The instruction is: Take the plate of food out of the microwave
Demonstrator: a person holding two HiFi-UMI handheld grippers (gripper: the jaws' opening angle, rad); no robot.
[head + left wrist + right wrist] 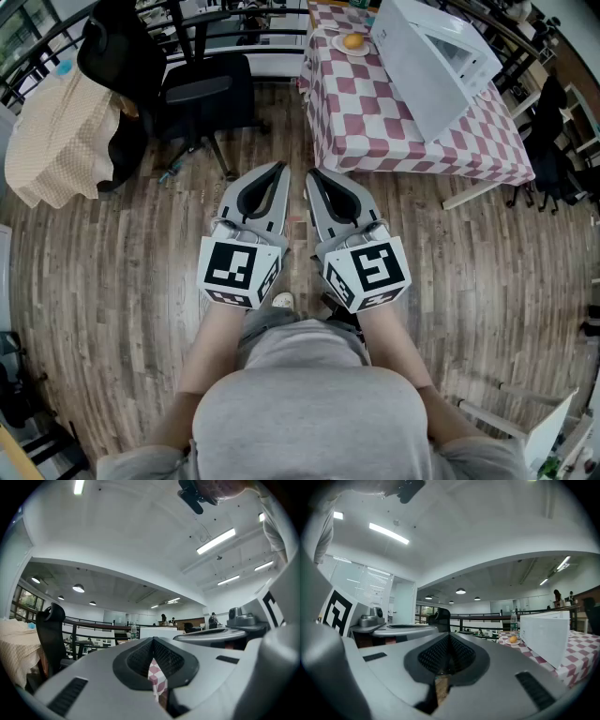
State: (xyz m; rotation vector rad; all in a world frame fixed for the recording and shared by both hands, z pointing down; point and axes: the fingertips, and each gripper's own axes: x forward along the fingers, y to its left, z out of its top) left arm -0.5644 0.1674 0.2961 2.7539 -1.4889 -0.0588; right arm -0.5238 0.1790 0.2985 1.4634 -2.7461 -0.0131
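The left gripper [278, 169] and right gripper [313, 174] sit side by side near the person, each with its jaws pressed together on nothing. Far right, the plate of food [361, 52] rests on the checked table [366, 127], just beside the white microwave [431, 56].

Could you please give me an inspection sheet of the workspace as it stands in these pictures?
Surface: table under a red-and-white checked cloth, standing on a wooden floor.
Job's things: white microwave on the table; plate carrying a round orange piece of food, on the cloth beside the microwave, not inside it.
Clutter: bottle near the plate.
Grippers: left tongs and right tongs both shut and empty, held level side by side, short of the table.
Cables: nothing seen.
Surroundings: black office chair; beige cloth draped at the left.
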